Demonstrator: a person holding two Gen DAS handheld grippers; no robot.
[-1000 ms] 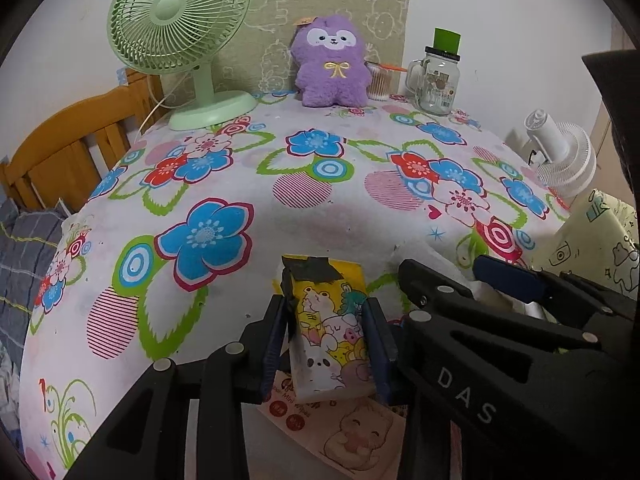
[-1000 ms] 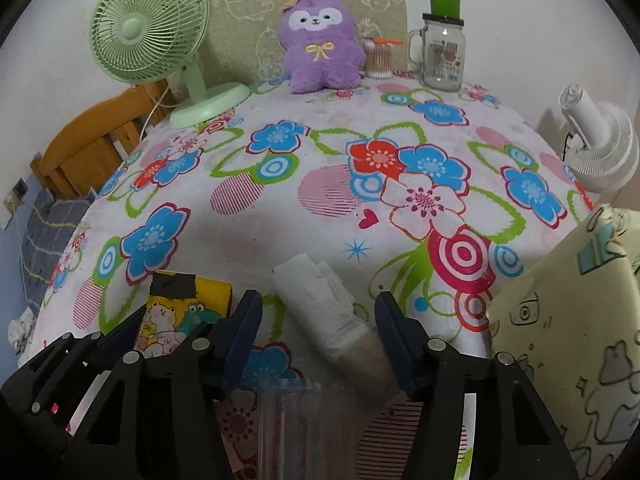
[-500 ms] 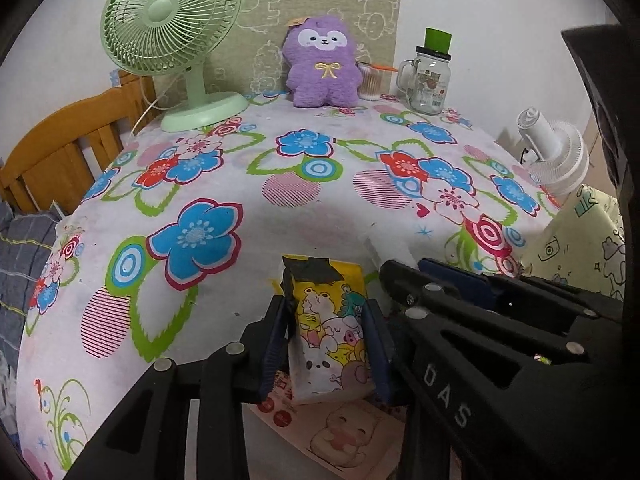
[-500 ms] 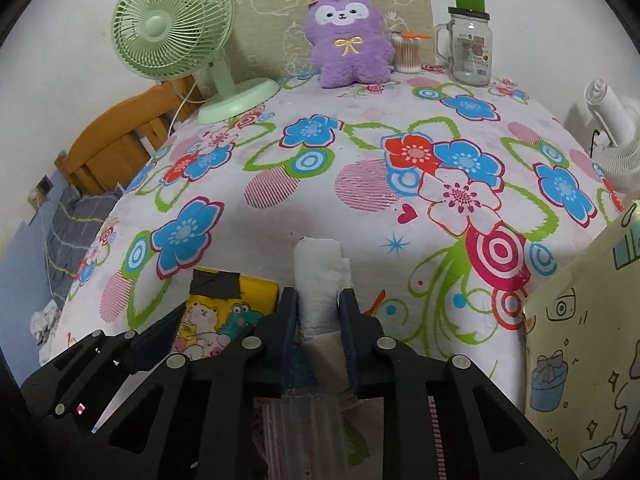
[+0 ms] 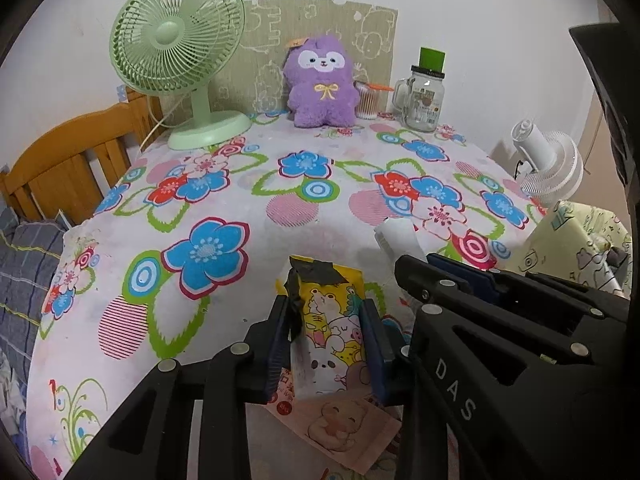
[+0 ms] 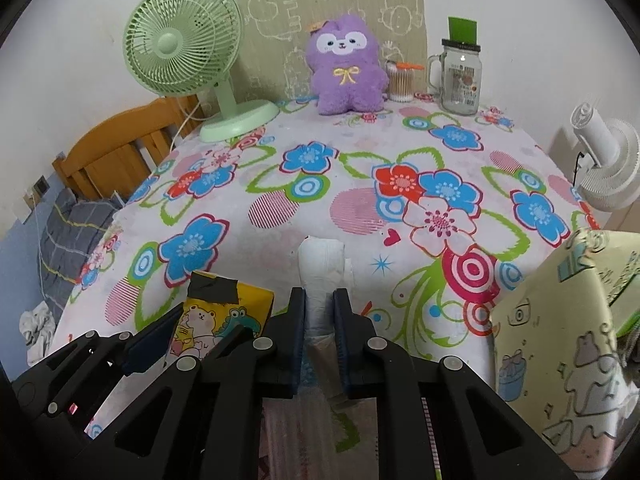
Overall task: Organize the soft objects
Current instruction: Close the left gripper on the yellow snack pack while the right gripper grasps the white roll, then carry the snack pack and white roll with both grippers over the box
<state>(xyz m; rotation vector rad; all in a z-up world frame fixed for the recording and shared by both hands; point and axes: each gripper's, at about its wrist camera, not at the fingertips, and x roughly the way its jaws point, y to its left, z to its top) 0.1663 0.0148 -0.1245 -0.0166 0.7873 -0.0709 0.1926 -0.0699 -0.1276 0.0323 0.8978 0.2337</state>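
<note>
— Now, about the left claw (image 5: 326, 304): clamped or apart?

— Clamped. Squeezes a yellow cartoon-printed soft packet with a black tape patch (image 5: 332, 332) from both sides, blue pads pressing in. Has just been closing tighter on it.

— And held how?

— Between the pads, sticking out past the tips, taped end farthest from the claw. Beneath the claw, a flat pink pouch with a cartoon animal print (image 5: 340, 428), lying on the flower-patterned tablecloth (image 5: 224, 208).

— Same question for the right claw (image 6: 319, 294).

— Together, pinched on a white rolled soft bundle (image 6: 322, 256). Pokes forward beyond the fingertips, far end over the cloth; cannot tell whether touching it.

— Close to each other, then?

— Yes, side by side: just left of the right claw, the yellow packet; just right of the left claw, the white bundle.

— Anything else around?

— Right of the right claw, a pale yellow fabric box with cartoon drawings (image 6: 560, 320). Far ahead of both claws, along the table's back edge, a mint-green desk fan (image 6: 184, 52), a purple plush toy (image 6: 344, 76) and a clear glass mug jar (image 6: 460, 80).
</note>
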